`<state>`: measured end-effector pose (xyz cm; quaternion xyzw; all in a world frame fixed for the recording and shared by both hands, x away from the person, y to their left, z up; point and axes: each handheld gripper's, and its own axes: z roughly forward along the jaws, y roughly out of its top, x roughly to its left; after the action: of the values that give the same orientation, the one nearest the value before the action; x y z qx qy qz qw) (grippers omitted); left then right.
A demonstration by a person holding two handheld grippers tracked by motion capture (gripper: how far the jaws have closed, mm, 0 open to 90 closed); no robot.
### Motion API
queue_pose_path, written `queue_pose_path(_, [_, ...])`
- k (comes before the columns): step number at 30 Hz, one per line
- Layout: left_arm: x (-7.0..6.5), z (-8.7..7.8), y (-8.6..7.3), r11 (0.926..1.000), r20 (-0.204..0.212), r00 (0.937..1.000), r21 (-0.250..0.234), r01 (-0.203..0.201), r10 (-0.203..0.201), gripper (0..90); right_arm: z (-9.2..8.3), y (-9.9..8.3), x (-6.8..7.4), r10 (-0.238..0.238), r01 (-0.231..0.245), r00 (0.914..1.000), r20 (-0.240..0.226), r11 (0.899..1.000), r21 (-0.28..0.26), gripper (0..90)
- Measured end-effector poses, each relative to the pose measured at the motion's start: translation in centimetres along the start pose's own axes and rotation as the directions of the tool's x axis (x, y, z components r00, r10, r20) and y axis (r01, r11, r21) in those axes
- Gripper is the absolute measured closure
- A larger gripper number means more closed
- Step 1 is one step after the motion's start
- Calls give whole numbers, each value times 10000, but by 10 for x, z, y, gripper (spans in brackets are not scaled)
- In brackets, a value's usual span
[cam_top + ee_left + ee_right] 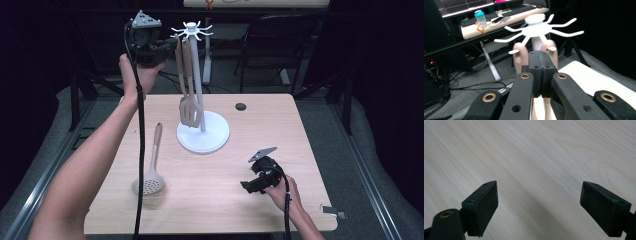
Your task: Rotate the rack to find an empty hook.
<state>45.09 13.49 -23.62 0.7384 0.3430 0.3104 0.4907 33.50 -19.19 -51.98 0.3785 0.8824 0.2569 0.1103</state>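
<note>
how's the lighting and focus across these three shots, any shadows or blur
High view: the table is evenly lit while the room around it falls to near black; the skimmer casts a soft shadow. Left gripper view: the shut left gripper is soft and close, the hook rack beyond it brighter, the right side dark. Right gripper view: sharp wood grain, with a faint shadow between the open right gripper pads.

- The left gripper (167, 47) is raised high, level with the top of the white rack (192, 31), its jaws pressed together.
- The right gripper (246, 185) rests low, right of that rack's base, jaws spread wide.
</note>
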Motion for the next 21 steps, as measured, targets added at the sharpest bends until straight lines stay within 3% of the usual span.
queue_pose_path(9, [-21,-1,9,9983,385,9977,-182,-554,561,900,1,0,0,-9,9,10000,-19,9999,134,147])
queue_pose_path(16, [-20,11,10,9971,-175,9970,96,-751,753,900,1,-1,0,7,-7,10000,-4,10000,36,148])
queue_pose_path(21, [-16,13,10,9979,-373,9973,185,-629,635,900,0,-2,-1,11,-11,10000,22,10000,26,148])
